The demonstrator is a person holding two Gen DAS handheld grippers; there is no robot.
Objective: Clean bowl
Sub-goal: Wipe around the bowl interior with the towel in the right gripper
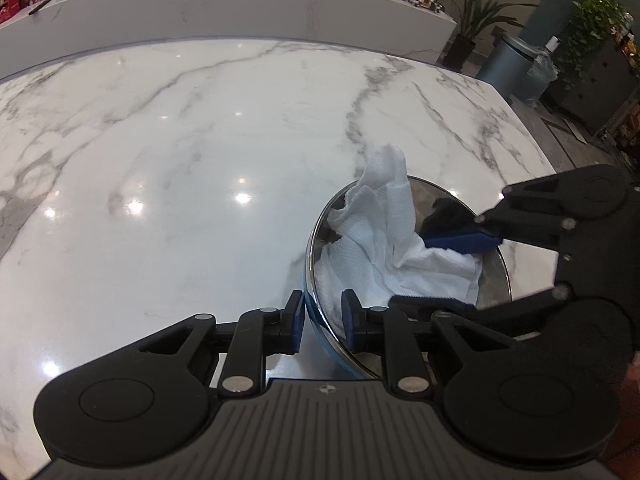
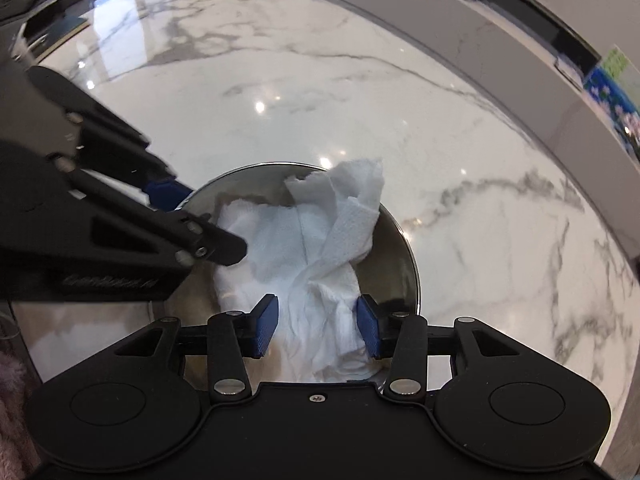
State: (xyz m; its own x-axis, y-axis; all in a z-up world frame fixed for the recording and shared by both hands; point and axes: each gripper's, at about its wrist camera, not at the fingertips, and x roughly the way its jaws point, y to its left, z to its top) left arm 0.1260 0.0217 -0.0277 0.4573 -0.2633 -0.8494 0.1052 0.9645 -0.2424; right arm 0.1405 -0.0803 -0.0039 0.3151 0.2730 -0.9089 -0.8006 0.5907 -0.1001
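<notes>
Stainless steel round bowl (image 1: 494, 280) on white marble table (image 1: 200, 140), close ahead-right of left tongs (image 1: 323, 320). Pads apart, straddling the near rim, inner pad clear of the wall. Level, low approach.

Crumpled white paper towel (image 2: 304, 240) inside the bowl, stretching straight ahead of right tongs (image 2: 316, 328), its near end between their pads. Cannot tell whether pinched or only flanked. Nearer to the towel; angled down into the bowl.

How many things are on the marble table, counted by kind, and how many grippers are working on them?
Metal bowl: 1
White paper towel, lying in the bowl: 1
Grippers: 2, the left gripper with its jaws astride the bowl's rim, the right gripper with its jaws around the towel
Total: 4
</notes>
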